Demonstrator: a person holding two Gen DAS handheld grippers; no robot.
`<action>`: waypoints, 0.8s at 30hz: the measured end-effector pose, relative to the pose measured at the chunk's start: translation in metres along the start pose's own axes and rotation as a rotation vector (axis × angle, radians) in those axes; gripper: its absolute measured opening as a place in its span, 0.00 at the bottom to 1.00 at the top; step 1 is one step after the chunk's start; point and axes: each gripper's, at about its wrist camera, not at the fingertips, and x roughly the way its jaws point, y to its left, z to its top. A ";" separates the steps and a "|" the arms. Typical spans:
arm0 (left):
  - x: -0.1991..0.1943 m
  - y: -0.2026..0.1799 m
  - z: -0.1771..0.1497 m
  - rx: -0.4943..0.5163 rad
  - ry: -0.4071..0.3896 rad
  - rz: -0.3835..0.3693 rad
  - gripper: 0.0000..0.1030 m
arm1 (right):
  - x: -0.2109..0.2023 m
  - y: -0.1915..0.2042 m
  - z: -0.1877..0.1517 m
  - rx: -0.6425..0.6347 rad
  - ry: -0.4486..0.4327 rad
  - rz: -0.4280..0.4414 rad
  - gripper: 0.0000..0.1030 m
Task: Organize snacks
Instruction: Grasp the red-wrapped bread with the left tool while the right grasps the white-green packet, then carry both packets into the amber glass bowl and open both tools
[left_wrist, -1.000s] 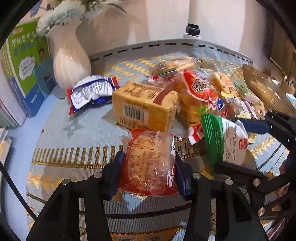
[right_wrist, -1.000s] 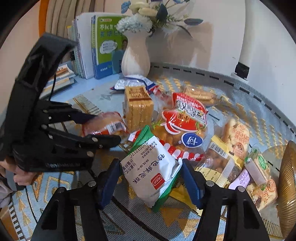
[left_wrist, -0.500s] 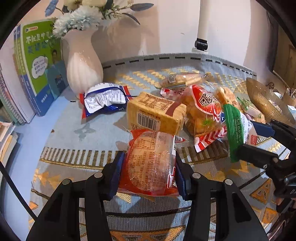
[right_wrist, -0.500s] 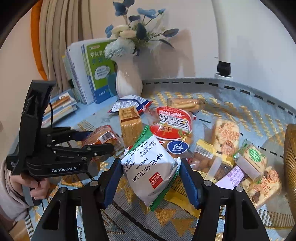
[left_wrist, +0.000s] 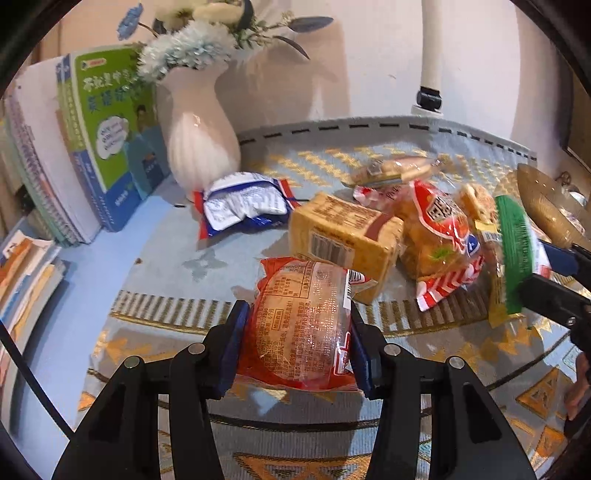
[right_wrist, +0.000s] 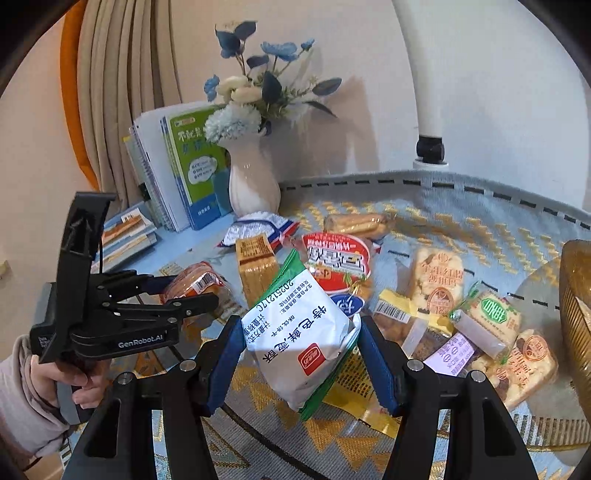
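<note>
A: Status of the left gripper (left_wrist: 295, 332)?

B: Both blue pads are clamped on the red bun packet (left_wrist: 301, 323). The packet's long axis runs away from the gripper, toward the yellow cracker block (left_wrist: 341, 236) just beyond it. It sits above the patterned cloth (left_wrist: 369, 147).

A: And the right gripper (right_wrist: 301, 356)?

B: It is pinching the white-and-green pouch (right_wrist: 301, 332). The pouch stands tilted, with its long axis running from lower right to upper left. Its green sealed edge points up toward the vase (right_wrist: 253, 181), and its printing reads upside down.

A: What does each camera add?

B: The left wrist view shows the pouch edge-on, as a green strip at far right, and the back label of the bun packet. The right wrist view shows the person's hand (right_wrist: 79, 376) on the left gripper's handle and the bun packet's barcode end. It also shows small wrapped snacks (right_wrist: 495, 317) scattered right of the pile, near the gold basket (right_wrist: 576, 306).

A: Remaining items?

B: The red snack bag (right_wrist: 338, 260) and blue-white packet (right_wrist: 258, 229) lie on the cloth. The books (right_wrist: 192, 166) stand beside the vase.
</note>
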 end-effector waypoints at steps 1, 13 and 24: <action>-0.002 0.002 0.000 -0.010 -0.012 0.002 0.46 | -0.002 0.001 0.000 -0.003 -0.013 -0.001 0.59; -0.030 0.000 0.006 -0.044 -0.029 0.095 0.46 | -0.022 -0.012 -0.001 0.066 -0.049 0.038 0.59; -0.064 -0.051 0.055 -0.004 -0.069 0.011 0.46 | -0.053 -0.036 0.043 0.060 0.015 0.049 0.59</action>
